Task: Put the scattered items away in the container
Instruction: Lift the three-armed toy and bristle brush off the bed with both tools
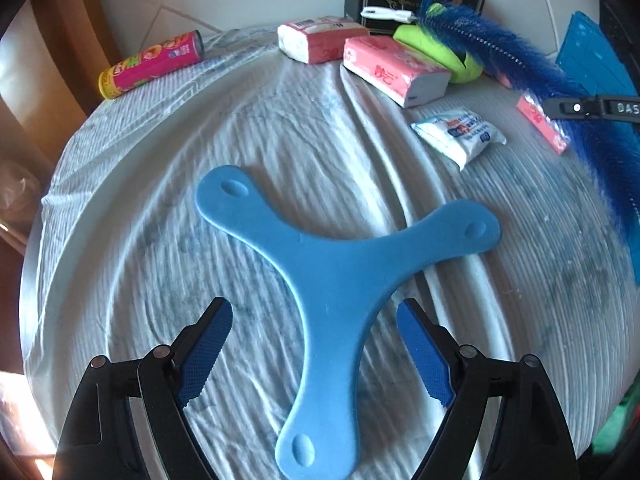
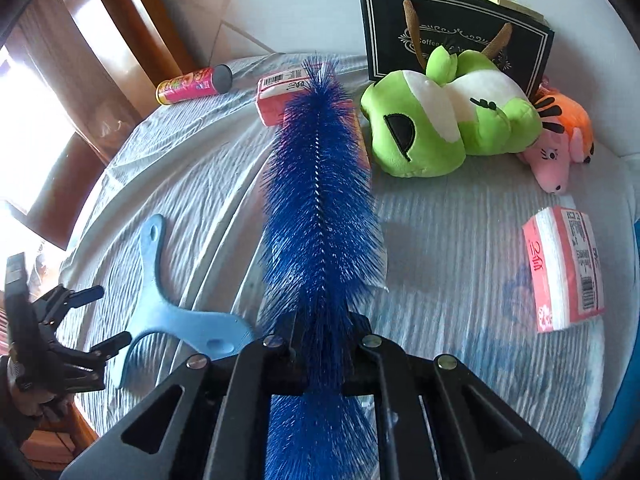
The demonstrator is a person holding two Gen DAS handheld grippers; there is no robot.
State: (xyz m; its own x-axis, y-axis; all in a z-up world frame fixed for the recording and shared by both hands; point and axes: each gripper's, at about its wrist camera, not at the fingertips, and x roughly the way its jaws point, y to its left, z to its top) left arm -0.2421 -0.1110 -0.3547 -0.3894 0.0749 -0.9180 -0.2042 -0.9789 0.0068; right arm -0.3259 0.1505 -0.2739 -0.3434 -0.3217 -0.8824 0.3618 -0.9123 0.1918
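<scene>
A light blue three-armed boomerang (image 1: 340, 276) lies flat on the white cloth. My left gripper (image 1: 314, 340) is open, its jaws on either side of the boomerang's near arm, not touching it. The left gripper (image 2: 100, 316) and the boomerang (image 2: 160, 300) also show at the left of the right wrist view. My right gripper (image 2: 320, 332) is shut on a long dark blue bottle brush (image 2: 320, 200), held above the cloth. The brush (image 1: 520, 52) also crosses the upper right of the left wrist view. A black paper bag (image 2: 452, 32) stands at the back.
A pink snack can (image 1: 152, 64), pink tissue packs (image 1: 396, 70) (image 1: 320, 38) (image 2: 564, 268), a white wipes pack (image 1: 460, 136), a green plush (image 2: 440, 128) and a pink-orange plush (image 2: 560, 140) lie around. A blue bin edge (image 1: 592, 56) is at the right. Wooden furniture (image 2: 100, 40) is left.
</scene>
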